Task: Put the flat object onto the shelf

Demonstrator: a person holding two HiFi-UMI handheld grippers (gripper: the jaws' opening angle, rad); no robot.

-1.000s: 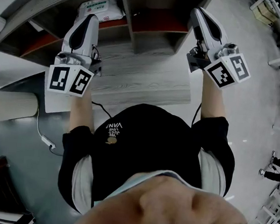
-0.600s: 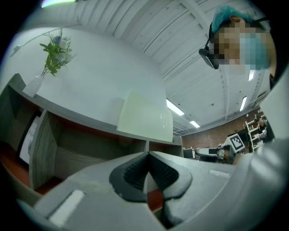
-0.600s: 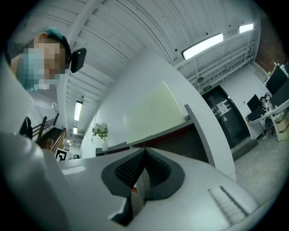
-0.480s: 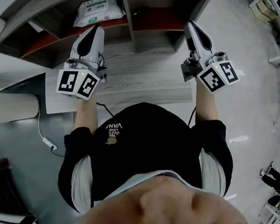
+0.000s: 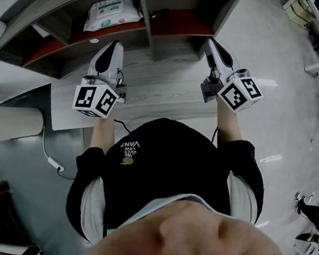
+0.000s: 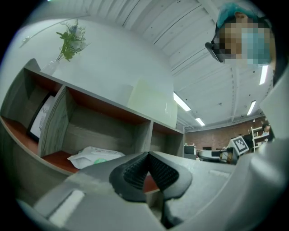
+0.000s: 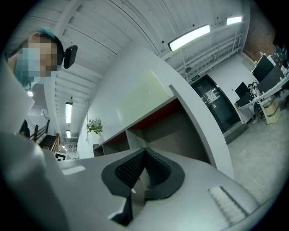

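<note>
The person in a black top [image 5: 166, 170] holds both grippers out over a grey wood ledge [image 5: 157, 93]. The left gripper [image 5: 115, 45], toward eleven o'clock, has its fingers pressed together on nothing. The right gripper [image 5: 210, 42], toward one o'clock, is closed and empty too. Farther off at eleven o'clock, the flat white packet [image 5: 113, 12] lies in the shelf's [image 5: 182, 23] left red-floored bay, apart from both grippers

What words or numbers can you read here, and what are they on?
"VAN": the largest letters printed on the person's black shirt, as far as they can be made out; the smaller lines beside them are too small to read.
Wipes pack on the shelf: its print is too small to read.
Marker cubes: black-and-white patterns only, no words.
</note>
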